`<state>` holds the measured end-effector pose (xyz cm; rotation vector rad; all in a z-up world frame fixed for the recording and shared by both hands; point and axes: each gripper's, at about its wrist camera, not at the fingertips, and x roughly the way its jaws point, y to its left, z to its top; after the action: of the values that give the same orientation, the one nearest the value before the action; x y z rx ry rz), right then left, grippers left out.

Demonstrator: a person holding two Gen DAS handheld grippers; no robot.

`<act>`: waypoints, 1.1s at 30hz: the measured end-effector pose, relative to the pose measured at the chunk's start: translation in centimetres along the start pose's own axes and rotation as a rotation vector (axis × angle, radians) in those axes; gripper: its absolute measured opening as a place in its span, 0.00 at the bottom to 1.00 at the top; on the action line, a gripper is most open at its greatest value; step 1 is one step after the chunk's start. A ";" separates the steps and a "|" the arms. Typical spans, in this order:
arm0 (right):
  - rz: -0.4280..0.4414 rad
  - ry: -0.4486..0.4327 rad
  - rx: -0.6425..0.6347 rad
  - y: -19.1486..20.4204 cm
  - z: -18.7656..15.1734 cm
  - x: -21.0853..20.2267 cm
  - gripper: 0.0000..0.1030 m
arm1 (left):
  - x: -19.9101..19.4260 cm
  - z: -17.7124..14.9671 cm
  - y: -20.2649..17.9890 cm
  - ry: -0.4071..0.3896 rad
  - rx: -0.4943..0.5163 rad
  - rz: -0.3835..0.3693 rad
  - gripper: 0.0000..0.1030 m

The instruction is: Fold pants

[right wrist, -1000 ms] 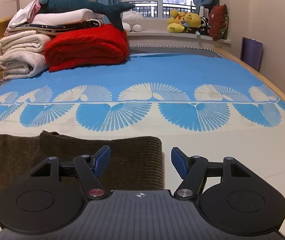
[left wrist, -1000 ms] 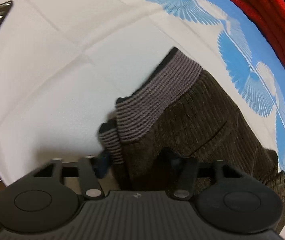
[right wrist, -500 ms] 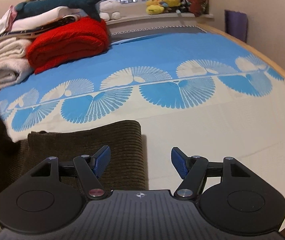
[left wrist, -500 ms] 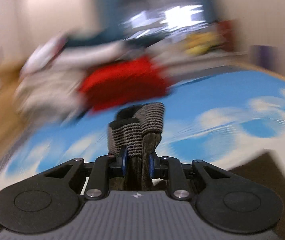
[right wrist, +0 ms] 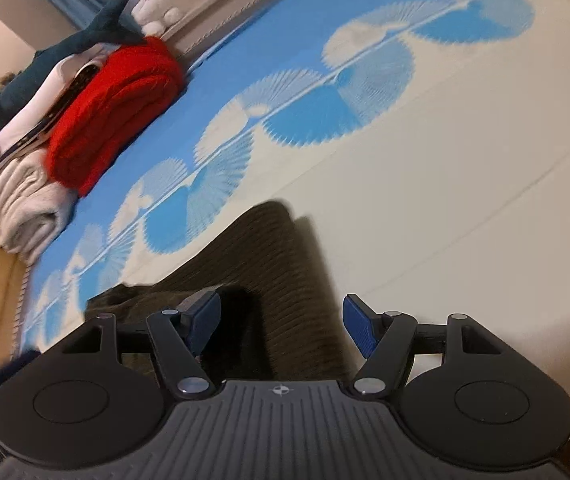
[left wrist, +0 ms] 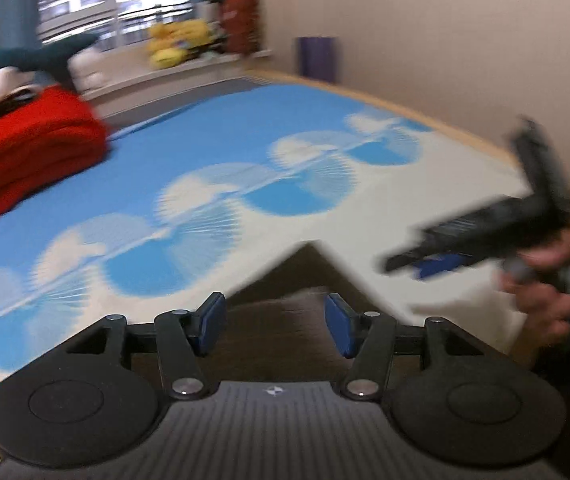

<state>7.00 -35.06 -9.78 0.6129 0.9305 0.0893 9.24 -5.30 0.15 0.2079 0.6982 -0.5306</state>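
Lying on the cream part of the bed sheet (right wrist: 465,128), the brown corduroy pants (right wrist: 269,264) sit near the front edge of the bed, already doubled into a thick, squared stack; the ribbed nap runs across the top layer and one clean folded edge faces the bare sheet. Left gripper (left wrist: 275,322): jaws opening, blue pads apart, nothing pressed between them; the pants' dark fabric shows only beyond and below the fingertips, which suggests a release onto the stack, not a grip. Right gripper (right wrist: 281,322): jaws wide apart and empty, angled down over the pants' folded edge, one pad above the fabric and the other above the sheet; judged to be lining up to straddle that edge for the next fold or to press it flat. In the left wrist view the right-hand tool appears blurred at the frame's right, held by a hand (left wrist: 561,280), just beside the pants' corner. Clear of the work, at the far side of the bed: a folded red blanket (right wrist: 113,108), a pile of pale blankets (right wrist: 21,204) and a stuffed shark (right wrist: 81,40); these pose no obstruction. Fold judged well advanced; one closing fold or tidying likely remains.
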 end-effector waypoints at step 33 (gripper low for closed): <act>-0.047 0.094 -0.271 2.8 -1.1 -0.1 0.21 | 4.2 -2.3 14.0 0.130 -0.508 0.065 0.42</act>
<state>6.58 -32.25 -8.74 0.3382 1.0032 0.2003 18.09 5.73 -4.27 -0.2115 0.9268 -0.2656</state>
